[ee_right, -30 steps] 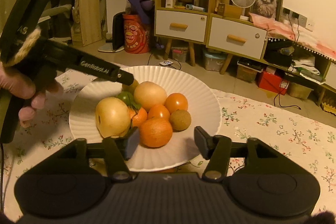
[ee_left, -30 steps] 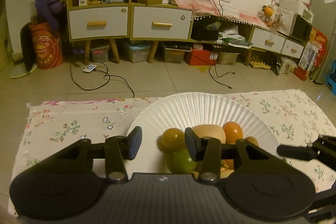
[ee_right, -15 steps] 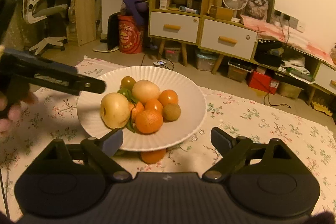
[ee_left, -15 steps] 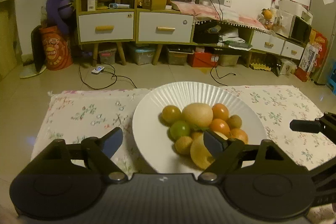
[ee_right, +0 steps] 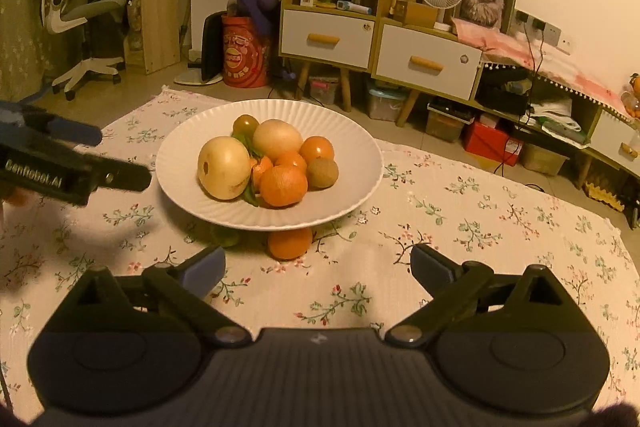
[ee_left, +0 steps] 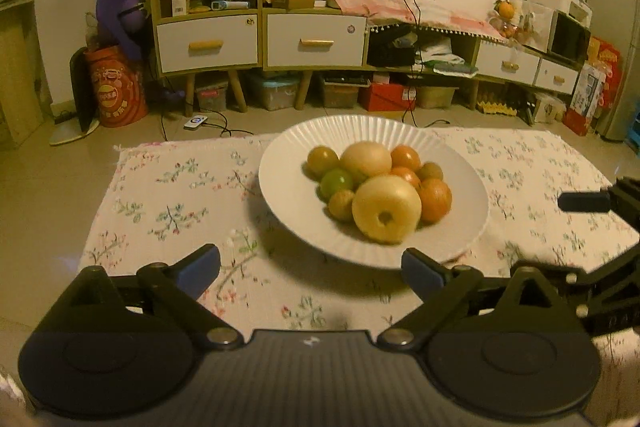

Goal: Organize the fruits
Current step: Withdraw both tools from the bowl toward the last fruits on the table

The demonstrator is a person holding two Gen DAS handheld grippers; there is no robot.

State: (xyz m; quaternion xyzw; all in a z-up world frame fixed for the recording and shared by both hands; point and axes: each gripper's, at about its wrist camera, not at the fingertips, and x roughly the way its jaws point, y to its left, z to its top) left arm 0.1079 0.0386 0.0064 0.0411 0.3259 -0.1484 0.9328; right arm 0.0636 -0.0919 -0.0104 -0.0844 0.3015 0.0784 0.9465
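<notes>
A white ribbed plate stands on a flowered cloth and holds a heap of fruit. In the heap are two large pale yellow fruits, several oranges, a green one and a small brown one. One orange lies on the cloth, partly under the plate's near rim. My left gripper hangs back from the plate, its jaws opening, nothing between them. My right gripper is likewise short of the plate, jaws opening and empty.
The flowered cloth spreads wide to the right of the plate. A finger of the left gripper juts in beside the plate's left rim. Beyond the cloth are tiled floor, drawer cabinets and an office chair.
Both grippers have drawn back from the plate and their jaws have spread wide. The left one, earlier over the fruit, now sits clear of the plate's near rim.
</notes>
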